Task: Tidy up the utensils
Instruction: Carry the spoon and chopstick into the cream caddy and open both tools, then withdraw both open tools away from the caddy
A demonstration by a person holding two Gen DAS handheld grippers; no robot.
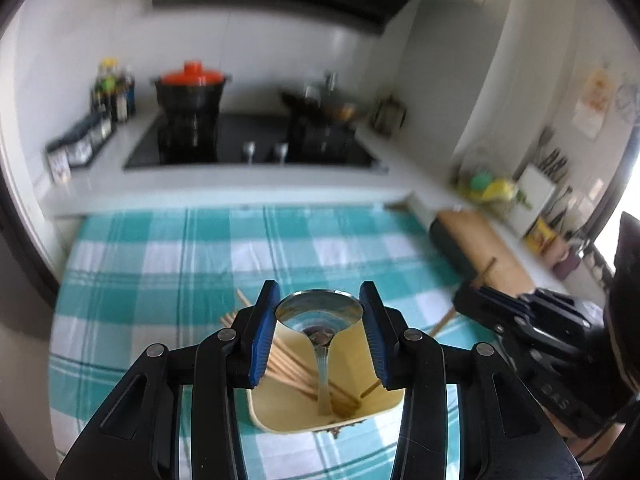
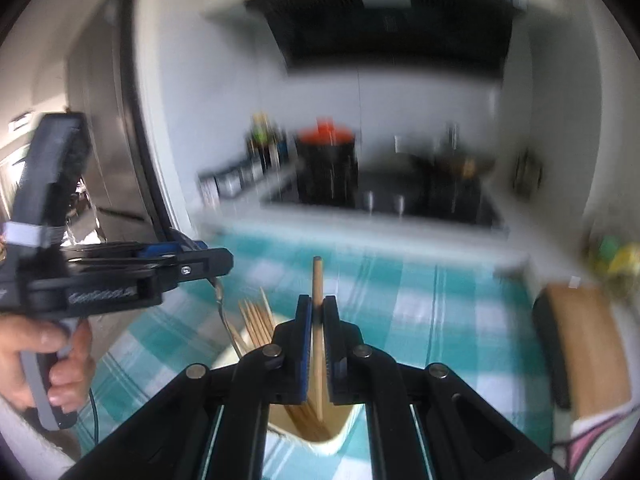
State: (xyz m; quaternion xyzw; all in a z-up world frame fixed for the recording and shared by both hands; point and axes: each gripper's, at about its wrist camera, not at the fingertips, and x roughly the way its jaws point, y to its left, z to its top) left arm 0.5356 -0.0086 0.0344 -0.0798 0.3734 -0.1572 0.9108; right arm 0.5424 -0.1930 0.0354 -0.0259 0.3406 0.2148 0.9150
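My left gripper is shut on a metal spoon, its blue pads pressing the sides of the bowl. The spoon's handle runs down into a cream square holder with several wooden chopsticks leaning in it. In the right wrist view my right gripper is shut on one upright chopstick, whose lower end reaches into the same holder. The left gripper shows at the left there, held by a hand, with the spoon hanging from it. The right gripper appears at the right of the left wrist view.
The holder stands on a teal and white checked cloth. Behind it is a counter with a black hob, a black pot with a red lid, a pan and bottles. A wooden board lies at the right.
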